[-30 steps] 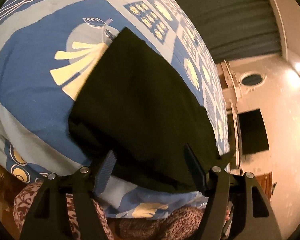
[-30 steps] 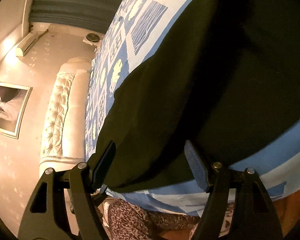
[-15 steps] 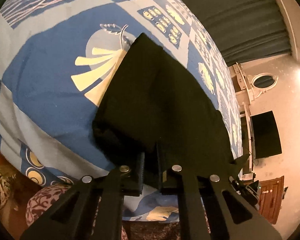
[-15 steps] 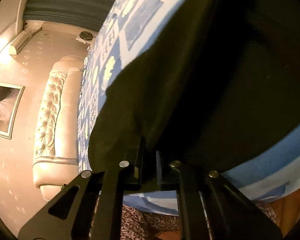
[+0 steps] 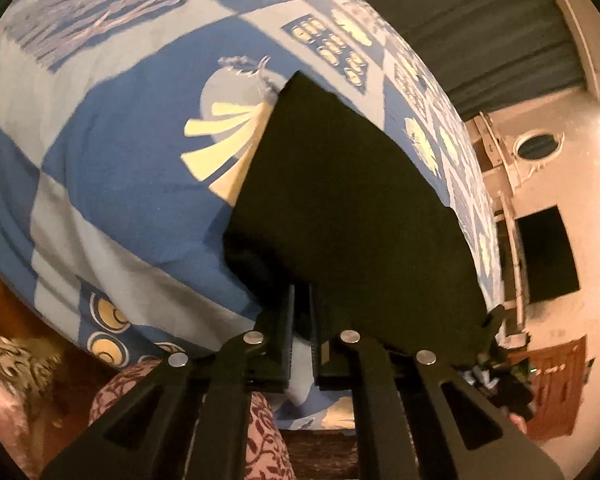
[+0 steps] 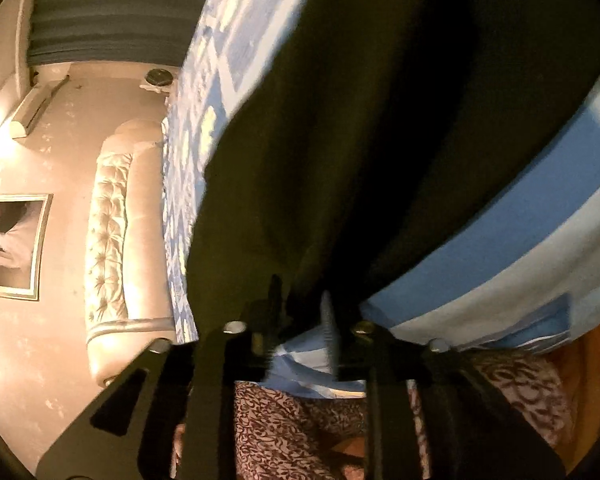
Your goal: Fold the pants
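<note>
The black pants (image 5: 340,208) lie folded on a blue patterned bedspread (image 5: 112,148). In the left wrist view my left gripper (image 5: 300,304) is shut on the near edge of the pants, close to their near left corner. In the right wrist view the pants (image 6: 380,140) fill the upper middle of the frame. My right gripper (image 6: 300,304) is shut on their near edge, where the cloth bunches into a fold between the jaws. The view is blurred with motion.
The bed's near edge runs just under both grippers, with a brown-and-pink patterned cloth (image 6: 284,432) below it. A tufted headboard (image 6: 112,216) stands at the left in the right wrist view. A dark TV (image 5: 548,252) and a mirror (image 5: 538,145) hang on the far wall.
Both grippers were open around the pants' near edge a second ago and have closed on it. The views have shifted slightly, and the cloth now bunches at the right gripper.
</note>
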Available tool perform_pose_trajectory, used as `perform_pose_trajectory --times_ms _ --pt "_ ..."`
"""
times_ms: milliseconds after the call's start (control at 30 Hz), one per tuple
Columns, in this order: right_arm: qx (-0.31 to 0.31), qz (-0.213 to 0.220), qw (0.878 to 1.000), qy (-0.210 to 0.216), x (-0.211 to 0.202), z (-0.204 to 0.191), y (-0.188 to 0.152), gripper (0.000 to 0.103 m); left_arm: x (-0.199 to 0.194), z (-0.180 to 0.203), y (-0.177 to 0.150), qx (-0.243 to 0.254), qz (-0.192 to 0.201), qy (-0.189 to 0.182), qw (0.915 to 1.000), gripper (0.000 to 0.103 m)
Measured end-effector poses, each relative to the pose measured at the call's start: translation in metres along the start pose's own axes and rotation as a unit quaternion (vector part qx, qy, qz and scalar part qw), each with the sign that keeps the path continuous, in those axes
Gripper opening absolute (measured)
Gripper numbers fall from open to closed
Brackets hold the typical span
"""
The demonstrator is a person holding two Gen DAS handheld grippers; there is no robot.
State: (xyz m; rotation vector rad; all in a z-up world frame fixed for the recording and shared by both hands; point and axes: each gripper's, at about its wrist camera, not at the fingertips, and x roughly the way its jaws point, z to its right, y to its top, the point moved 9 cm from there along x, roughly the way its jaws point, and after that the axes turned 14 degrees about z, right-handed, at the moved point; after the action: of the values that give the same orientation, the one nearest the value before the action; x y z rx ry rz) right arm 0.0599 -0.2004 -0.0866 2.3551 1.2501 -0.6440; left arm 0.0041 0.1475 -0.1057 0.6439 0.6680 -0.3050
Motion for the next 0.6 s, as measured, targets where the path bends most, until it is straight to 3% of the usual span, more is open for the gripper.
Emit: perform_pose_trajectory --times_ms 33,133,167,200,233,267,333,433,533,600 --pt "-0.006 0.013 1.0 0.002 -0.012 0.0 0.008 0.036 -0.002 0.004 0.0 0.011 0.002 0.001 0.9999 0.007" --pt "-0.04 0.053 0.998 -0.008 -0.047 0.004 0.038 0.037 -0.007 0.023 0.002 0.056 0.018 0.001 0.9983 0.007" --pt "-0.058 0.085 0.994 -0.025 -0.07 0.013 0.061 0.039 -0.009 0.032 0.002 0.073 0.024 -0.002 0.997 0.016" --pt "-0.063 0.108 0.991 -0.037 -0.086 0.02 0.079 0.04 -0.011 0.045 0.003 0.098 0.036 -0.006 0.9946 0.028" --pt "-0.06 0.137 0.988 -0.046 -0.108 0.03 0.104 0.044 -0.014 0.056 0.005 0.115 0.049 -0.012 0.992 0.067" --pt "-0.051 0.163 0.984 -0.051 -0.126 0.039 0.123 0.045 -0.016 0.064 0.008 0.124 0.061 -0.02 0.9902 0.085" --pt "-0.034 0.214 0.973 -0.075 -0.168 0.065 0.173 0.05 -0.018 0.088 0.01 0.143 0.085 -0.05 0.9848 0.085" --pt "-0.018 0.273 0.95 -0.153 -0.219 0.116 0.229 0.055 -0.007 0.116 0.007 0.19 0.09 -0.049 0.9764 0.086" --pt "0.031 0.283 0.94 -0.186 -0.237 0.159 0.252 0.055 0.008 0.129 0.001 0.207 0.087 -0.045 0.9735 0.085" --pt "0.072 0.272 0.945 -0.169 -0.233 0.177 0.257 0.055 0.02 0.137 -0.005 0.197 0.077 -0.051 0.976 0.085"
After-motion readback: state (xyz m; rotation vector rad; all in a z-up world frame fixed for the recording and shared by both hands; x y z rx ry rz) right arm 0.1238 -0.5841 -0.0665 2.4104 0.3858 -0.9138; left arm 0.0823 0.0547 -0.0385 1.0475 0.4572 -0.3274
